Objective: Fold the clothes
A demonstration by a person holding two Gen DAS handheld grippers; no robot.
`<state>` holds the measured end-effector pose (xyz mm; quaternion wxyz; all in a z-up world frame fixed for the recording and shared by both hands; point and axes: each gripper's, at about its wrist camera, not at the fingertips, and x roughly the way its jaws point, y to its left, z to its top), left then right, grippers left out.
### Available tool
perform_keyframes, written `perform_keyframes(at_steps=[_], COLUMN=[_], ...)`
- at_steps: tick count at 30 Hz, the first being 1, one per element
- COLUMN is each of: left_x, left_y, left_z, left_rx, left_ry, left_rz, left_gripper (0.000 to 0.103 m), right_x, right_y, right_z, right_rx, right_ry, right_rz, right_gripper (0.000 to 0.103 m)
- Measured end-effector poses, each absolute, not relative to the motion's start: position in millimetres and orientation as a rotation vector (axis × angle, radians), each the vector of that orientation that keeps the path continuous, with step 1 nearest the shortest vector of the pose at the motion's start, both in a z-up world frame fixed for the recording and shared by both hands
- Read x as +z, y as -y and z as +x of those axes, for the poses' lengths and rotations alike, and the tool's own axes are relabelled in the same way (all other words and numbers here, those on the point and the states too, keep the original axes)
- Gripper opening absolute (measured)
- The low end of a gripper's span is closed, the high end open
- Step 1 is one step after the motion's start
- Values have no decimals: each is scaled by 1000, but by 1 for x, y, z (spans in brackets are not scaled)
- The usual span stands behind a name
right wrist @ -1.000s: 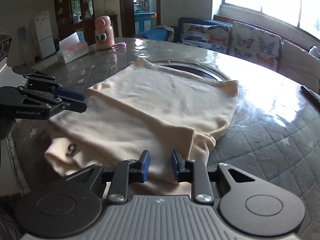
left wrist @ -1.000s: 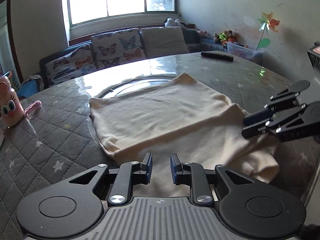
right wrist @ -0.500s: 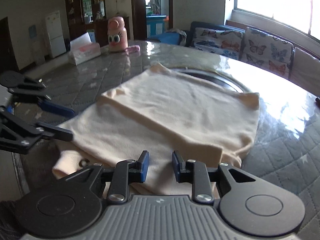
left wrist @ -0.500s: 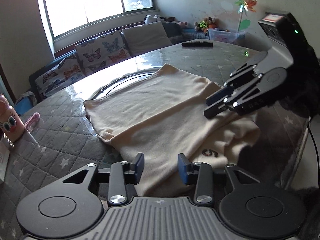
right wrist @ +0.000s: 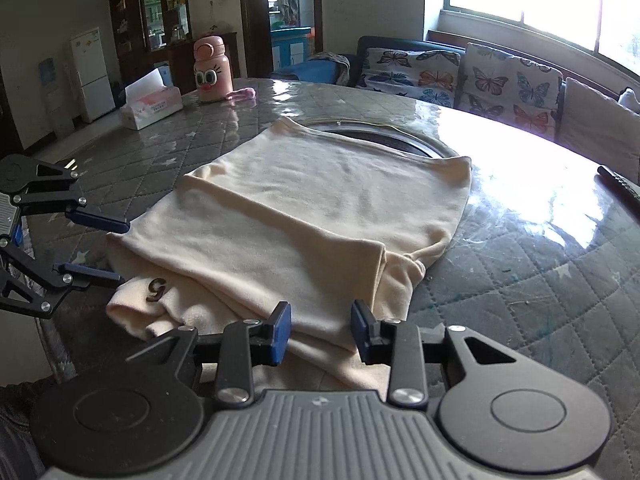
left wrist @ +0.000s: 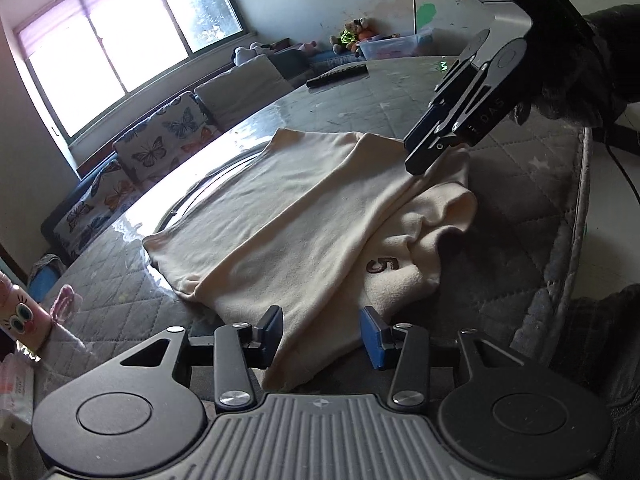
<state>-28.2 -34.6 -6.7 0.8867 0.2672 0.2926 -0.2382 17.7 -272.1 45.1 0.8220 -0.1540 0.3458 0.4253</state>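
Observation:
A cream garment (left wrist: 304, 216) lies folded on the quilted grey table (left wrist: 520, 184), with a brown "5" mark (left wrist: 382, 266) on its lower layer. My left gripper (left wrist: 323, 334) is at the garment's near corner and its jaws are opening. The cloth lies between the blue pads (left wrist: 372, 338), which do not press on it. My right gripper (right wrist: 321, 332) stands at the opposite folded edge (right wrist: 340, 320); its jaws are opening too, with the cloth loose between them. The right gripper (left wrist: 420, 156) also shows in the left wrist view, the left gripper (right wrist: 118, 251) in the right.
A pink cartoon bottle (right wrist: 212, 70) and a tissue box (right wrist: 152, 102) stand at the table's far side. A black remote (left wrist: 338, 74) lies near the far rim. A glass turntable ring (right wrist: 384, 136) sits behind the garment. The table edge (left wrist: 576, 240) runs close beside it.
Both pairs of jaws have widened from nearly shut. The left gripper has rolled and shifted along the garment's corner, so its view tilts. The garment lies still.

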Motion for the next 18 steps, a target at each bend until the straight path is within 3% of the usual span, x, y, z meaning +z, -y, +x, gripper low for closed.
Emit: perform_keyframes(at_steps=[15, 17, 18], left_x=[-14, -14, -13], left_y=[55, 57, 57], left_z=[-27, -24, -21], left_rx=[-608, -619, -621], left_ry=[-563, -563, -565], left_rz=[588, 567, 550], left_gripper=[48, 30, 26], right_x=[57, 60, 62], right_y=[274, 277, 278], right_z=[13, 10, 8], right_rx=[928, 935, 940], right_ry=[-719, -711, -707], right_rz=[-369, -382, -389], right_gripper=[40, 41, 45])
